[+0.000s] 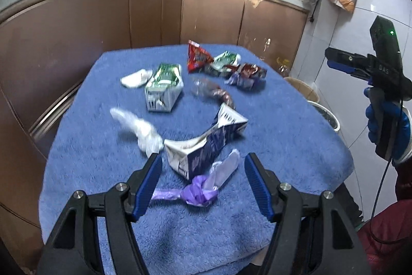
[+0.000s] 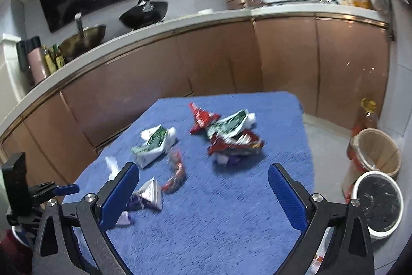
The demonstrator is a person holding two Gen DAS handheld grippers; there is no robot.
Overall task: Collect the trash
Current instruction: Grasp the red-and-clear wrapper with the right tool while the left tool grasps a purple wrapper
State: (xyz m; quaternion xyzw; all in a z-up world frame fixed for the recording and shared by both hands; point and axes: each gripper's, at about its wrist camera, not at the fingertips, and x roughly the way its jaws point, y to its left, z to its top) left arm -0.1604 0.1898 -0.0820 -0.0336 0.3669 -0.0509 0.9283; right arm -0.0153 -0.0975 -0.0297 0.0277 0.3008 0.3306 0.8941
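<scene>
Trash lies scattered on a table covered with a blue towel [image 1: 103, 172]. My left gripper [image 1: 203, 161] is open low over the near edge. A crushed purple-and-white carton [image 1: 203, 148] and a knotted purple plastic bag [image 1: 198, 191] lie between its fingers, untouched. Farther off are a white plastic bag [image 1: 139, 128], a green-and-white carton [image 1: 163, 86], a tissue [image 1: 136, 77], a red wrapper [image 1: 197, 57] and a heap of wrappers [image 1: 239, 71]. My right gripper [image 2: 203, 168] hangs open over bare towel, the wrapper heap [image 2: 231, 141] beyond it. A blue-gloved hand [image 1: 386, 120] holds it.
On the floor right of the table stand a white bin with a black liner [image 2: 377, 202], a wooden bucket [image 2: 376, 151] and an oil bottle [image 2: 365, 117]. Brown kitchen cabinets [image 2: 206, 63] curve round behind the table, with woks and a microwave on the counter.
</scene>
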